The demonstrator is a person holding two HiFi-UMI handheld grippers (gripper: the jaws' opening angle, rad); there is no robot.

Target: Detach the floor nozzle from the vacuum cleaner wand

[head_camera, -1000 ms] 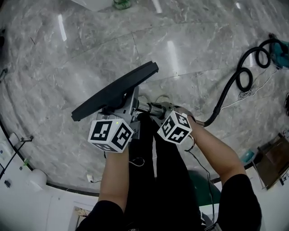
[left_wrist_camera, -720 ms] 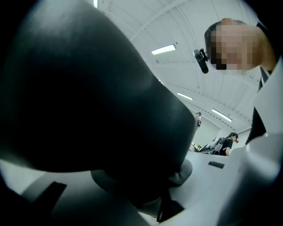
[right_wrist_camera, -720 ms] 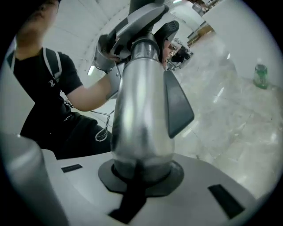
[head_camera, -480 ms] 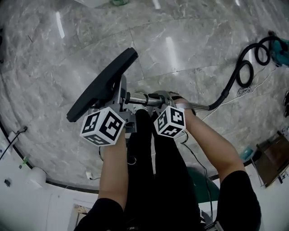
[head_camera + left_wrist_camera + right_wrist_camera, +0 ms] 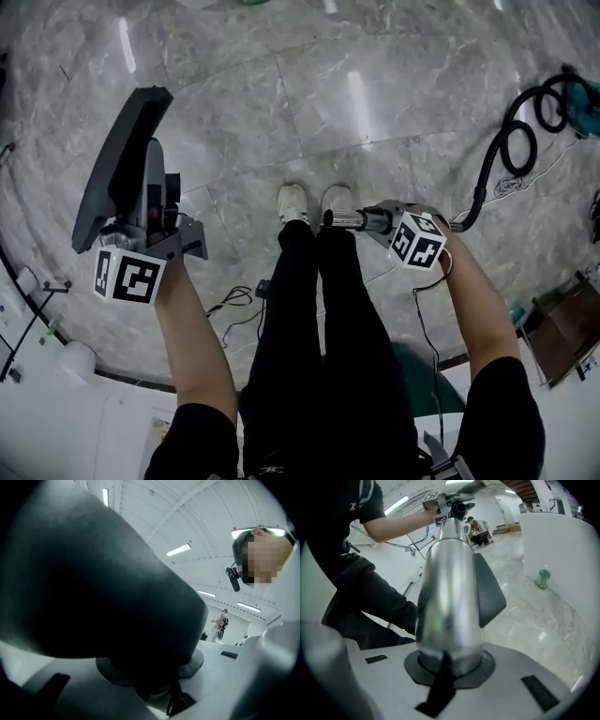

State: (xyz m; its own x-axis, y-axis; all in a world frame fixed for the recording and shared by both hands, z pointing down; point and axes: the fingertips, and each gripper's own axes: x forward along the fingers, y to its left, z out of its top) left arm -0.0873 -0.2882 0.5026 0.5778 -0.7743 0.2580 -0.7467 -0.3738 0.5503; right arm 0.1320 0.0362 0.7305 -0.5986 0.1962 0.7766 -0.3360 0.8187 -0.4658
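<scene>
Glossy marble floor [image 5: 375, 112], shiny smooth metal wand [image 5: 447, 597], matt dark plastic nozzle [image 5: 117, 169]

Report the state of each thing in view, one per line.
floor nozzle: off the wand, lifted clear of the floor
wand: front end bare, nothing attached
left tongs: shut on the floor nozzle's neck
right tongs: shut on the wand
hose: looped on the floor

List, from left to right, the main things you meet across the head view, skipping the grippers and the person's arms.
floor nozzle → left white shoe → wand → coiled black hose
</scene>
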